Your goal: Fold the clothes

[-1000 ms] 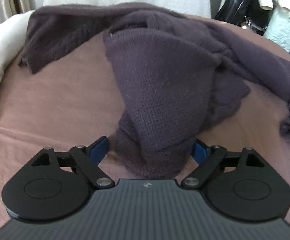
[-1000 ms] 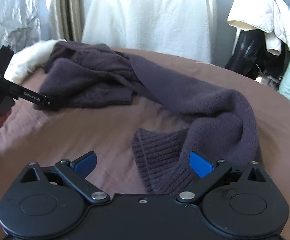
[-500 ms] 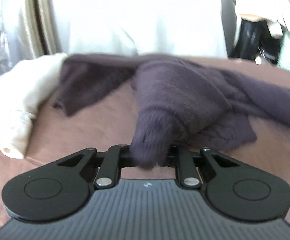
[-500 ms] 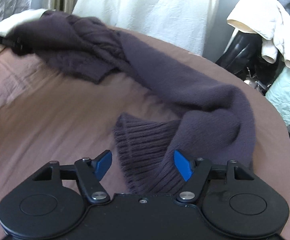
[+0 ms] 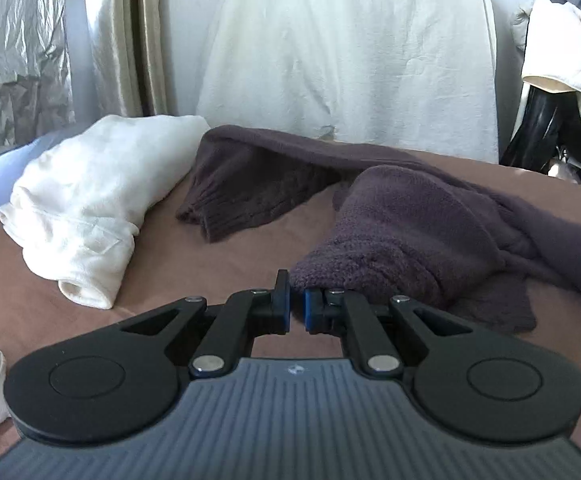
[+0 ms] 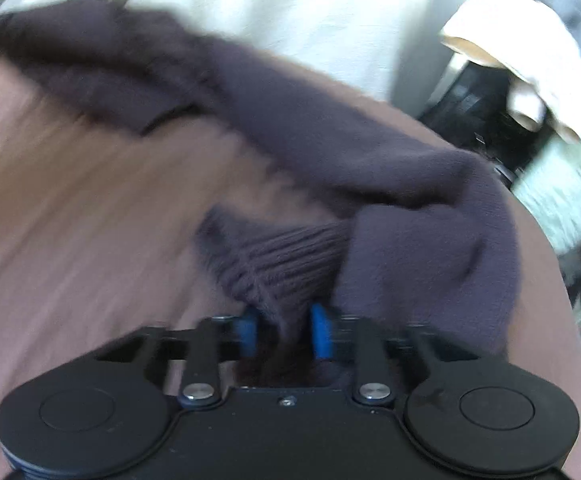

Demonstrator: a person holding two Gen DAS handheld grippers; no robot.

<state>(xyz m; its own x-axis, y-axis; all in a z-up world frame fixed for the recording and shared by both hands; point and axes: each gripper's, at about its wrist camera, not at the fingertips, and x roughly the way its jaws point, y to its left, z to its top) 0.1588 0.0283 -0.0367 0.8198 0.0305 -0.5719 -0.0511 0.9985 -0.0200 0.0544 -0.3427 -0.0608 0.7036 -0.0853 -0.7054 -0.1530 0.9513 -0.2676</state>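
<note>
Sweater, dark purple knit: lies crumpled across the far half of the bed. One bunched end is by the far edge beside a white garment at the far left corner. A long sleeve trails toward the right edge.

Left gripper: clenched, pads almost together. Bare sheet shows through the slit between them and no cloth is seen in it. A knit fold rests against the outer side of its right-hand pad, touching but apparently not caught.

Right gripper: jaws closing, with the ribbed cuff between the pads and filling the gap. The view is blurred, but the pads appear to press on the knit.

Step in hand, as judged: taking hold of two points so the garment can be lifted and spread flat before folding.

Recommendations:
- Reopen the left gripper and take a full bite of the fold next to it; a lift on the present closure would likely carry nothing.
- Let the right grip seat fully on the rib, which is firmer than the loose knit.
- Raise both hands together and draw them apart, so the sleeve untwists rather than drags.
- Keep the sweater off the white garment while spreading.
</note>
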